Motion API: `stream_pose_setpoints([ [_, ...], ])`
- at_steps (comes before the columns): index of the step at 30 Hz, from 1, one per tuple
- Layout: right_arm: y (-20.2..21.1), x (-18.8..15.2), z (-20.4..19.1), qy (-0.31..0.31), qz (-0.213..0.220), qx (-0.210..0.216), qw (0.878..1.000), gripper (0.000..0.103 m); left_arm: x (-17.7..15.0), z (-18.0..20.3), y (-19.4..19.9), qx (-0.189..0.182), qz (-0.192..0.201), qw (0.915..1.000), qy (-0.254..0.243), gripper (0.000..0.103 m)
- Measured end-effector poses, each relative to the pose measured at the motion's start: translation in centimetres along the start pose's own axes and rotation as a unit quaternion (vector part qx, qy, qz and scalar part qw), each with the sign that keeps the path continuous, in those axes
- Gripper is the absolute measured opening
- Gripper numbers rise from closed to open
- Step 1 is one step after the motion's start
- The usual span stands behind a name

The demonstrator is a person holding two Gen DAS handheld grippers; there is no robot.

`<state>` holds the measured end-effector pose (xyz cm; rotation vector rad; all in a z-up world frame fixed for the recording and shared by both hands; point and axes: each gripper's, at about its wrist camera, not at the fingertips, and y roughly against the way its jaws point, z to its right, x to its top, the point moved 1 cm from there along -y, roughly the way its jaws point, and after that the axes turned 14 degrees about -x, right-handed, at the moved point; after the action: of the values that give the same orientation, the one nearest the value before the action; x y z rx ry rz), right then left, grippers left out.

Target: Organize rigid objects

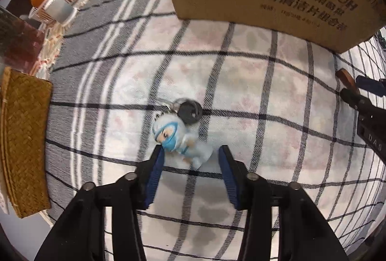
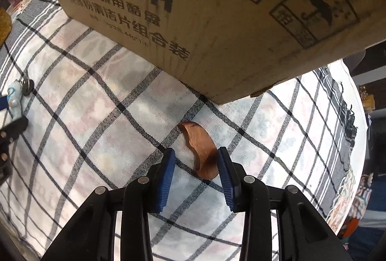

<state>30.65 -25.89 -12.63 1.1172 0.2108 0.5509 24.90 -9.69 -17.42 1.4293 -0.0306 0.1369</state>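
Both jaws gape wide: the left hand-held gripper [image 1: 191, 148] straddles the figurine keychain [image 1: 179, 139], the right hand-held gripper [image 2: 196, 152] straddles the brown scraper [image 2: 201, 152]. Its thin, flat edge could slip free during closing.

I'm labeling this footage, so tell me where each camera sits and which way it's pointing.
Left wrist: rides the left claw, looking down its open blue fingers at the figurine keychain on the checked tablecloth; the right claw shows at the right edge.
Right wrist: rides the right claw, looking down its open fingers at the brown curved piece; the left claw shows at the left edge.
Shared: the keychain, the brown piece, the KUPOH cardboard box and the cloth.
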Motion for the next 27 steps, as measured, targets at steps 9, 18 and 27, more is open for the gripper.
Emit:
stream_pose_setpoints([
  [9,-0.1,0.3,0.4,-0.009,0.022,-0.002,1.0,0.037,0.0,0.9,0.0,0.0,0.001,1.0,-0.008,0.038],
  [18,-1.2,0.2,2.5,-0.041,0.028,0.036,0.998,0.029,0.2,2.5,0.2,-0.013,0.006,0.9997,-0.022,0.025],
  [27,-0.5,-2.0,2.7,-0.07,0.029,0.036,0.996,0.027,0.2,2.2,1.6,-0.018,0.035,0.9984,-0.039,0.024],
])
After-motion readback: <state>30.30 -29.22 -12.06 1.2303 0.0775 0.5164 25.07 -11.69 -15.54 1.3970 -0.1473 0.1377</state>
